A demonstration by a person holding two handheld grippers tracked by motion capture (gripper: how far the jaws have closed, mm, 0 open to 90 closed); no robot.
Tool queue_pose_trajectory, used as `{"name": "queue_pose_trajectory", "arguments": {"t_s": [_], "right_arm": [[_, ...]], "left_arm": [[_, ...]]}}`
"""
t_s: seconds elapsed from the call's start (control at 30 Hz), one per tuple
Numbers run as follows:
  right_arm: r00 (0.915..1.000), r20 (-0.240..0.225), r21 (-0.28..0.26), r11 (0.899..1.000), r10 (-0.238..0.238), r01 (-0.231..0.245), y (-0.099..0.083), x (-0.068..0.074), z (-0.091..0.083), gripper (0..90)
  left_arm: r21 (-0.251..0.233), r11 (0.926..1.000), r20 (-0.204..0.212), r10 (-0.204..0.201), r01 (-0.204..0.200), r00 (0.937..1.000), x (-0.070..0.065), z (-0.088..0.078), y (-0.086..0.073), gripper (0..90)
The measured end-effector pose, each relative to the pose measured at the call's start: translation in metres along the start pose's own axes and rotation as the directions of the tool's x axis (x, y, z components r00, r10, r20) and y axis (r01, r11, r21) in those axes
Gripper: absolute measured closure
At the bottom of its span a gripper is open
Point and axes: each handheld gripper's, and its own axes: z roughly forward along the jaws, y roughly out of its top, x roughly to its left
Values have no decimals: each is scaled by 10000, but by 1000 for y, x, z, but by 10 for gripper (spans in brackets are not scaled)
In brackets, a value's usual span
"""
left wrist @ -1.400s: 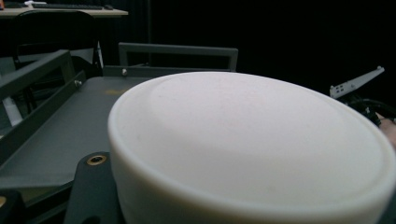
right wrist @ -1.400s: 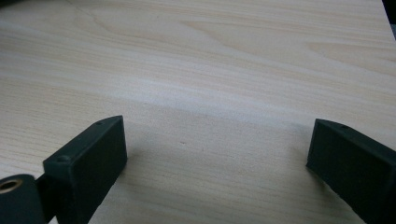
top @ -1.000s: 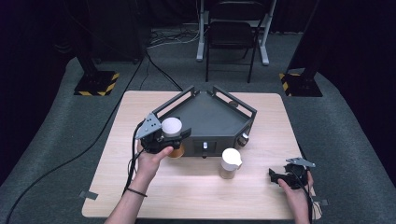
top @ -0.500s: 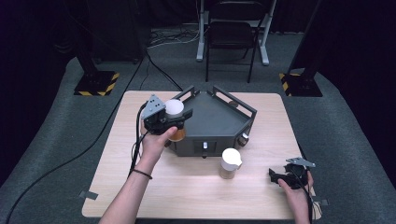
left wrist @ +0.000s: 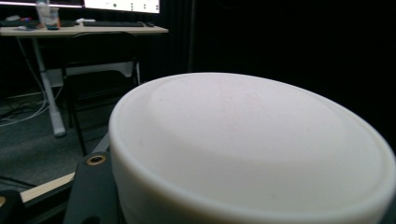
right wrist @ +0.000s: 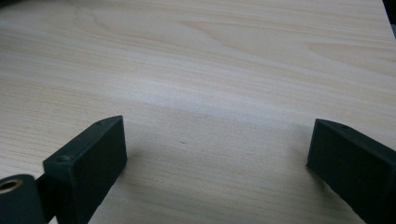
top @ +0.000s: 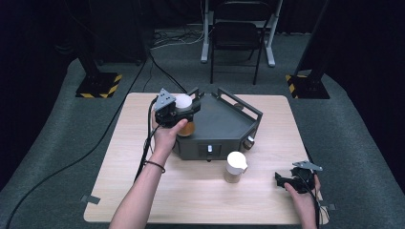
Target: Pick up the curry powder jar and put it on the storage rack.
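A jar (top: 184, 114) with a white lid and an amber body is held in the left gripper (top: 177, 113), whose jaws are closed on it just under the lid, and it is carried above the left corner of a dark grey tray (top: 224, 125) that stands at the middle of the wooden table (top: 133, 191). From the tray's centre the jar is seen at about nine o'clock, over the near-left wall, and whether its base touches the tray cannot be told. In the left gripper view the jar's white lid (left wrist: 252, 149) is seen very close, with one black jaw beside it at seven o'clock. A second jar (top: 235, 167) with a white lid is set upright on the table just in front of the tray, at about six o'clock from the tray's centre and well apart from the held one. The right gripper (top: 286, 180) is rested on the table near its front right corner, at about four o'clock from the tray; its jaws are spread wide, and bare wood (right wrist: 210, 93) is seen between them, with nothing gripped
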Motion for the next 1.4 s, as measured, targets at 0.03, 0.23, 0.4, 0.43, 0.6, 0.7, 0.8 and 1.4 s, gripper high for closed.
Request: {"name": "queue_pose_trajectory", "arguments": {"t_s": [0.03, 0.23, 0.4, 0.43, 0.6, 0.7, 0.8, 1.4], "right_arm": [[10000, 0, 0, 10000, 0, 0, 0, 0, 0, 37], [10000, 0, -1, 10000, -1, 1, 0, 0, 0, 37], [10000, -3, 1, 10000, -3, 3, 0, 0, 0, 37], [10000, -9, 1, 10000, -10, 10, 0, 0, 0, 37], [10000, -13, 0, 10000, -15, 15, 0, 0, 0, 37], [10000, -16, 1, 10000, -22, 22, 0, 0, 0, 37], [10000, -18, -1, 10000, -20, 20, 0, 0, 0, 37], [10000, -19, 1, 10000, -25, 25, 0, 0, 0, 37]], "left_arm": [[-8, 9999, -57, -106, 106, 9999, 0, 2, -1, 367], [261, 9996, -261, -83, 90, 9996, -3, 16, -3, 367], [455, 9989, -279, -110, 123, 9996, -5, 23, -4, 366], [533, 9986, -305, -55, 72, 9995, -6, 24, -4, 366], [868, 9962, -389, 108, -73, 9992, -10, 29, -3, 365], [914, 9958, -362, 142, -108, 9992, -11, 30, -3, 364], [855, 9963, -362, 118, -87, 9993, -11, 31, -4, 364], [1006, 9947, -730, 263, -189, 9970, -13, 20, -3, 237]]}}
